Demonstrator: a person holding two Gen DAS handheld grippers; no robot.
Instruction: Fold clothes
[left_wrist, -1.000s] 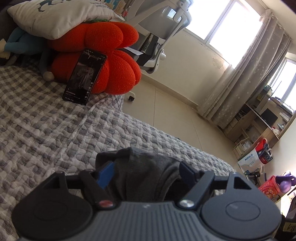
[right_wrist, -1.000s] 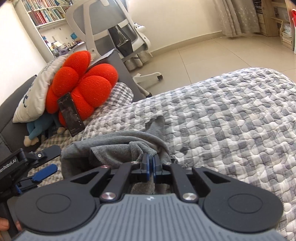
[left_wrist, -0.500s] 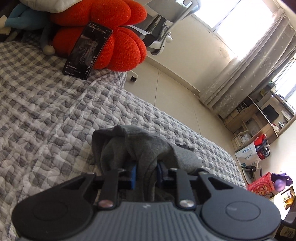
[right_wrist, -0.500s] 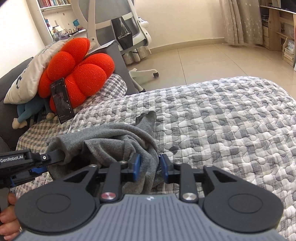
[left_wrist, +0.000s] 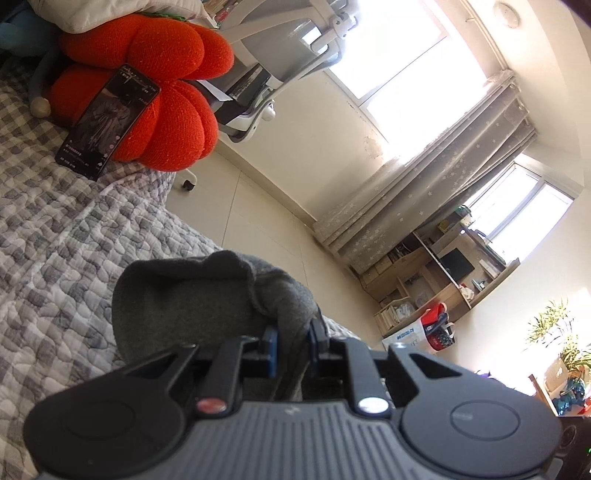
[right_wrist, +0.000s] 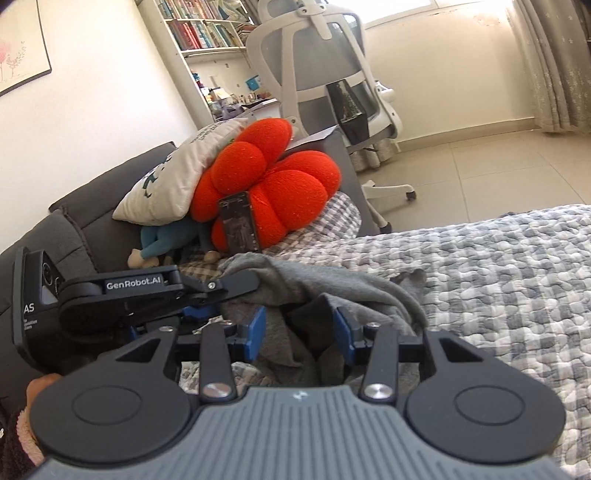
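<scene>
We see the bed (right_wrist: 517, 280) first, spread with a grey-and-white quilted checked cover, filling the lower left of the left wrist view and the right of the right wrist view. At its head end, a red lobed cushion (left_wrist: 155, 85) lies under a white pillow (right_wrist: 173, 177), with a white office chair (right_wrist: 325, 74) standing on the tiled floor beyond it. A dark phone (left_wrist: 107, 122) leans upright against the front of the cushion, its lower edge on the checked cover. The grey garment (right_wrist: 332, 284) lies bunched on the quilt, near our side of the bed and well apart from the cushion, gathered up between both tools. Our left tongs (left_wrist: 293, 345) are clenched on a fold of that grey cloth, and their jaws are closing, the blue pads pressing a ridge of fabric that rises in front of them. In the right wrist view these same left tongs reach in from the left with their black finger laid over the garment's edge. Our right tongs (right_wrist: 299, 332) are released, their jaws opening; the blue pads stand apart with crumpled grey cloth lying loosely between them, not pressed by either pad.
</scene>
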